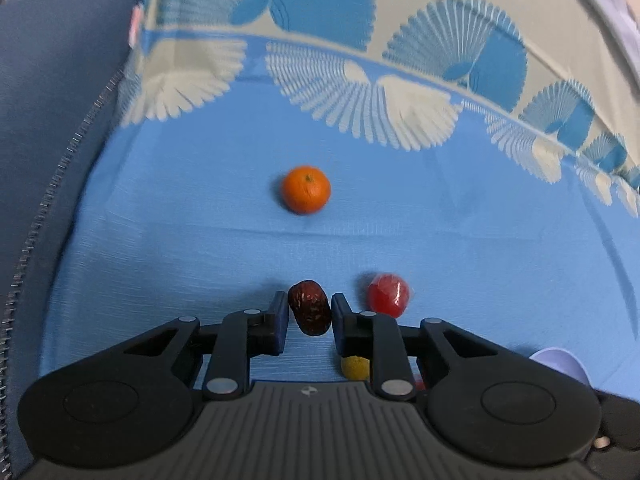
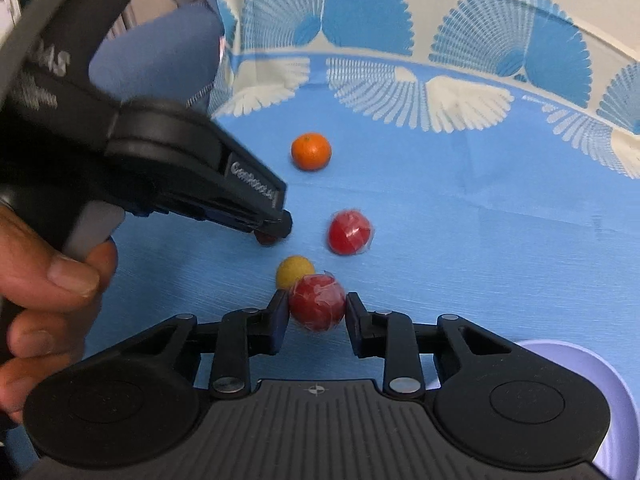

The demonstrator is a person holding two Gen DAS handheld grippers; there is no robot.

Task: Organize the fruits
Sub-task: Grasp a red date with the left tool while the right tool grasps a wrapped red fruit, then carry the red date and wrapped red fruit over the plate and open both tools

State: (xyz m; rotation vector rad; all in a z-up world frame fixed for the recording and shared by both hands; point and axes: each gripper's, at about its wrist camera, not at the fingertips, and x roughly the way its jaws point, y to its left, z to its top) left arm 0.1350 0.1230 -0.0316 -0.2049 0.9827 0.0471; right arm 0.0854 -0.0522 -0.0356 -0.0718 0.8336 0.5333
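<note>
In the left wrist view my left gripper (image 1: 309,312) is shut on a dark red-brown date (image 1: 310,307), held between its fingers just above the blue cloth. An orange (image 1: 306,189) lies further ahead. A red wrapped fruit (image 1: 389,294) lies to the right, and a yellow fruit (image 1: 354,366) shows under the right finger. In the right wrist view my right gripper (image 2: 317,312) is shut on a second red wrapped fruit (image 2: 317,302). The yellow fruit (image 2: 295,271), the first red fruit (image 2: 350,232) and the orange (image 2: 311,151) lie beyond it. The left gripper (image 2: 276,228) shows at the left.
A pale purple bowl (image 2: 600,364) sits at the lower right; its rim (image 1: 560,362) also shows in the left wrist view. The blue cloth (image 2: 480,220) with a fan pattern covers the table. The person's blue jacket (image 1: 52,140) is at the left.
</note>
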